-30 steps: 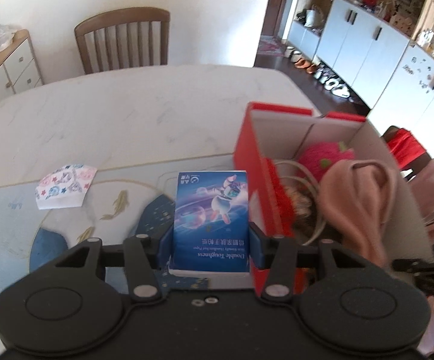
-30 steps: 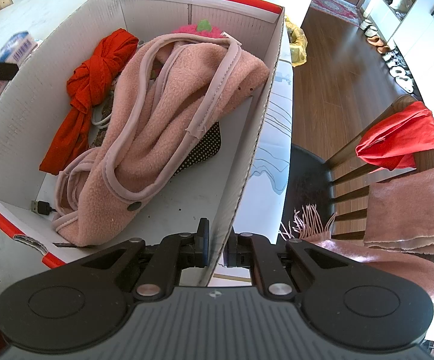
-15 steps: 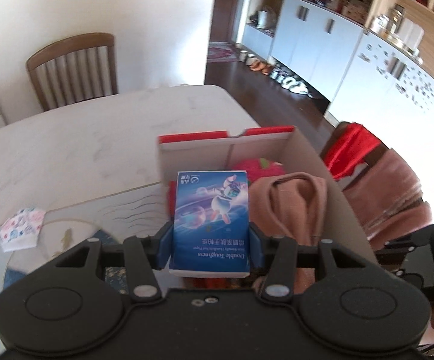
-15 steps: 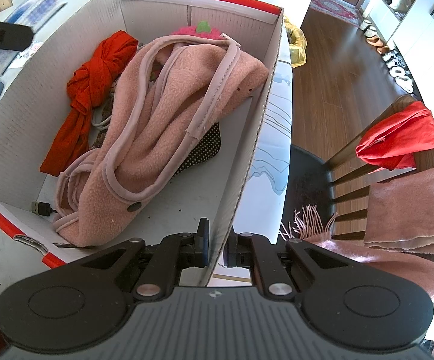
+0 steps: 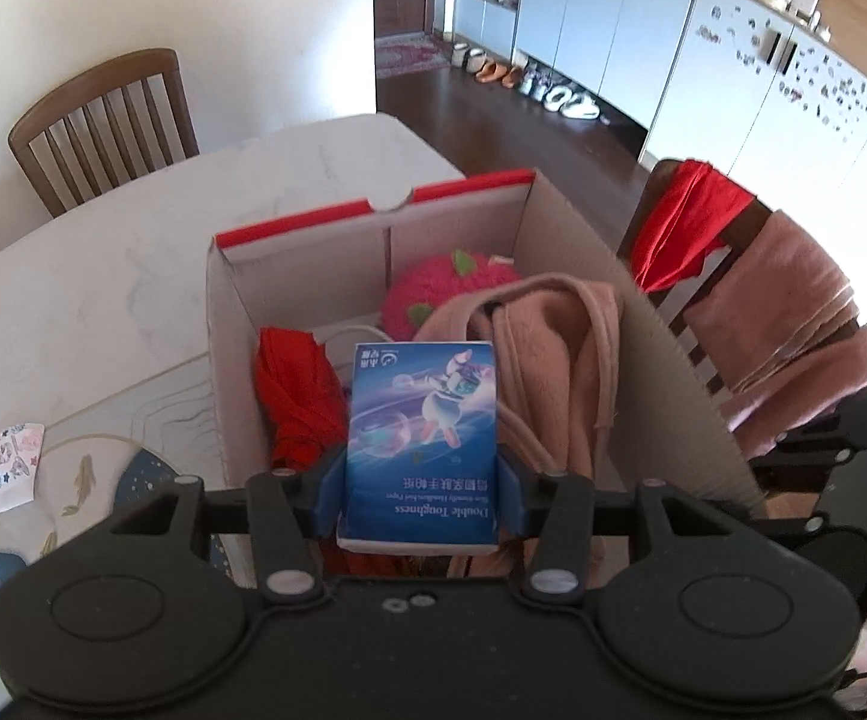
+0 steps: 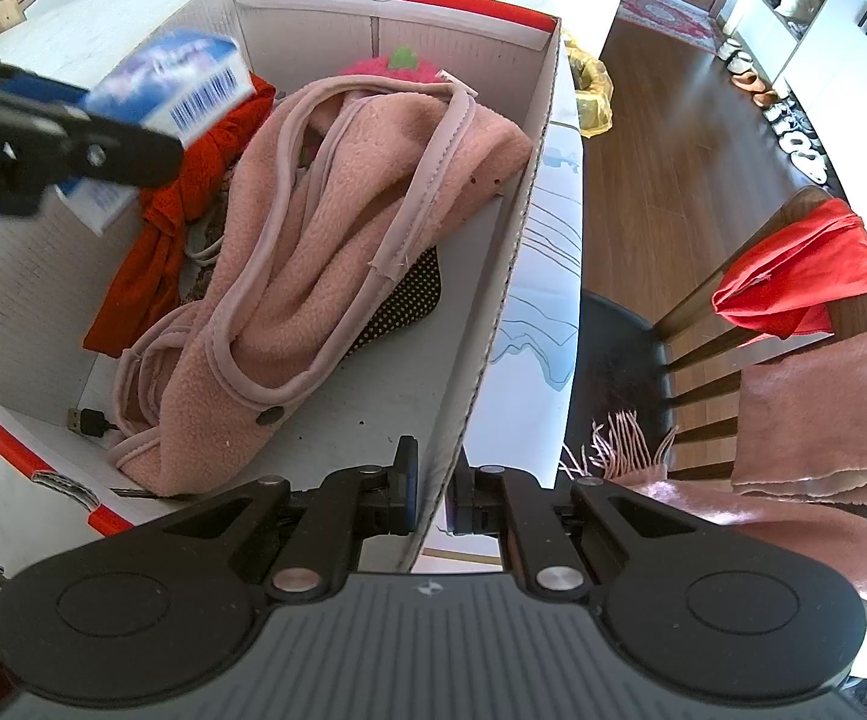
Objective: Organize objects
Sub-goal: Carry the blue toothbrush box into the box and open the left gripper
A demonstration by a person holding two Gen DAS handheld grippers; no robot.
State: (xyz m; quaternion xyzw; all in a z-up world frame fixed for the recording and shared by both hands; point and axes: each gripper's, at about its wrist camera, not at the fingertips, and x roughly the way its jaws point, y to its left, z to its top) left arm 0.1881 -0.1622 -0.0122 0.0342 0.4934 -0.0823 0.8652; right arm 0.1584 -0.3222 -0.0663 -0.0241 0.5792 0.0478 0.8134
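My left gripper (image 5: pixel 420 495) is shut on a blue tissue pack (image 5: pixel 422 420) and holds it above the open cardboard box (image 5: pixel 661 324), over a red cloth (image 5: pixel 298 396). The box also holds a pink fleece garment (image 6: pixel 337 228) and a pink plush strawberry (image 5: pixel 445 288). In the right wrist view the pack (image 6: pixel 157 102) hangs over the box's left side. My right gripper (image 6: pixel 433 495) is shut on the box's right wall (image 6: pixel 493 312) near its front corner.
The box sits on a white marble table (image 5: pixel 103 264) with a patterned mat (image 5: pixel 91 480). A small patterned face mask (image 5: pixel 7 468) lies on the mat at left. A chair with red and pink cloths (image 6: pixel 805 324) stands right of the table. Another wooden chair (image 5: pixel 103 120) stands behind.
My left gripper has carried the tissue pack right from beside the box to above its inside. My right gripper has kept its hold on the box wall.
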